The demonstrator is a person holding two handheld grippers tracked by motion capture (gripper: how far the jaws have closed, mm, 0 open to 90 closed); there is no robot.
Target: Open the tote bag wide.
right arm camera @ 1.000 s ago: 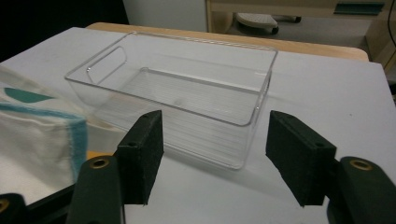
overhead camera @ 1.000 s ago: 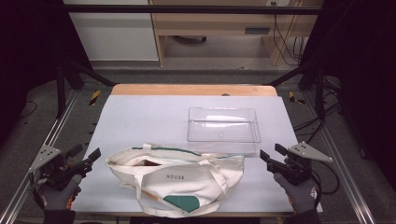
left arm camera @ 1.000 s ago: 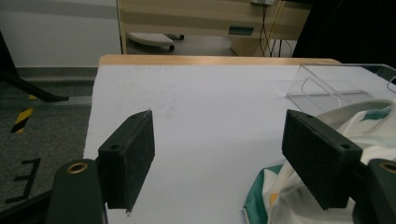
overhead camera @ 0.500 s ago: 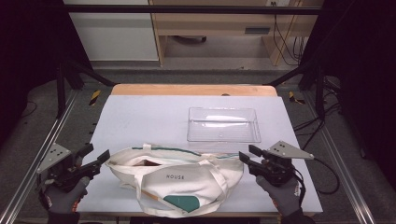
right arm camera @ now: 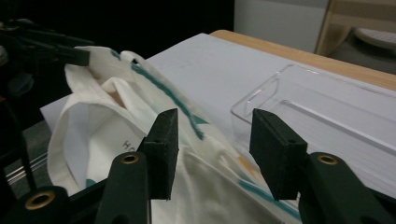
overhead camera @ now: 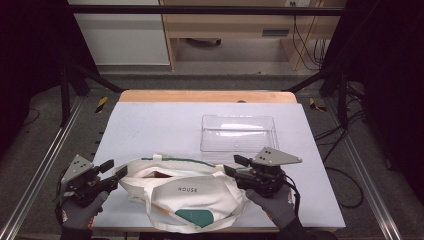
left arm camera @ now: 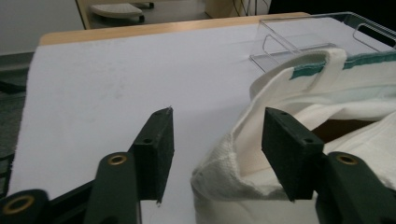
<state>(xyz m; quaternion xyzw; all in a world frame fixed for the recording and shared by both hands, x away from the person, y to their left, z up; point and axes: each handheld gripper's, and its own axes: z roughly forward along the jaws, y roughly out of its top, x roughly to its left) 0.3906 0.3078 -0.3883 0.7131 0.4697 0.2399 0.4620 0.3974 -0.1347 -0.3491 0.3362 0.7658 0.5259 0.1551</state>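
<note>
At the left front corner of the table [overhead camera: 150, 125] we see the left gripper [overhead camera: 116, 173]. Its jaws have just been closing — they stand partly open around the left end of the bag [overhead camera: 190, 192], and the folded rim lies between them, but the pads do not press on it. The bag, cream with a green trim, lies along the front edge of the table, near the middle. At its right end is the right gripper [overhead camera: 232, 165] — its jaws have just opened a little and stand partly open over the cloth, holding nothing. Behind it, towards the right back, stands a clear tray [overhead camera: 239, 132].
</note>
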